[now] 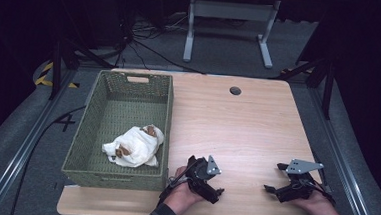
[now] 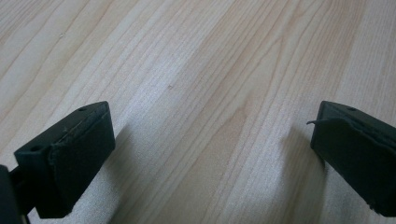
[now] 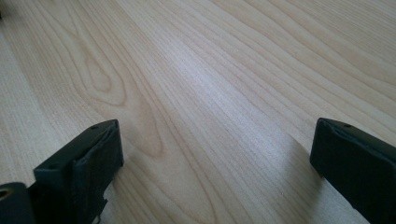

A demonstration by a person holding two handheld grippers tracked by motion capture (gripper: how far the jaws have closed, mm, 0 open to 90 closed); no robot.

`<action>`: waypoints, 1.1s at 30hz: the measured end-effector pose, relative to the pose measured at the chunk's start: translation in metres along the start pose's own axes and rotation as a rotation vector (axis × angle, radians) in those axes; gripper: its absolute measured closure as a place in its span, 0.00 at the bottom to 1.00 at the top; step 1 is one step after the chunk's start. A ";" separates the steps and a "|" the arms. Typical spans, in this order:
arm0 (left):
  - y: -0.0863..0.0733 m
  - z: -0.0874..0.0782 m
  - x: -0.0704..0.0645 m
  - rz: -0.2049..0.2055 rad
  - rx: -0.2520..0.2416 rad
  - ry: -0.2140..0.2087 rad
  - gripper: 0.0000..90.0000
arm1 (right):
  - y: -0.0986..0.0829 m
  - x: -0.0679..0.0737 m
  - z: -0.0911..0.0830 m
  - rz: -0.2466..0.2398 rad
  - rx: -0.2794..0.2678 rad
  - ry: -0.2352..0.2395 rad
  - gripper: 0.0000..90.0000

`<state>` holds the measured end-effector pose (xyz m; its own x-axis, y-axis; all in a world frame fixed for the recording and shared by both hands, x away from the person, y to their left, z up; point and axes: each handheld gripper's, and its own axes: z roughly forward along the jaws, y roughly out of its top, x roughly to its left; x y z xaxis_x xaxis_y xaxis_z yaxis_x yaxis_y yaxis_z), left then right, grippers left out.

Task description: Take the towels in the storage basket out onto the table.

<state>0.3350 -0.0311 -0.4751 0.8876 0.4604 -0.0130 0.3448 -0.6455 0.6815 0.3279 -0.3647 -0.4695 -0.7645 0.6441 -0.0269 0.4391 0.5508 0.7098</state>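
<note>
The left gripper and right gripper rest wide open and empty on the wooden table, the white cloth bundle lying in the green basket just left of the left gripper

A lab recording bay, this: a bare wooden table stands on grey carpet, black cables snake behind it, hazard-striped tape marks the floor left of it, and dark curtains close around it.
</note>
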 end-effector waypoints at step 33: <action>0.017 -0.020 -0.001 -0.041 0.055 0.009 0.02 | 0.000 0.000 0.000 0.000 0.003 0.003 0.02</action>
<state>0.3340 -0.0305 -0.4489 0.8697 0.4924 -0.0331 0.3971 -0.6583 0.6395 0.3274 -0.3648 -0.4695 -0.7656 0.6428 -0.0250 0.4405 0.5522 0.7079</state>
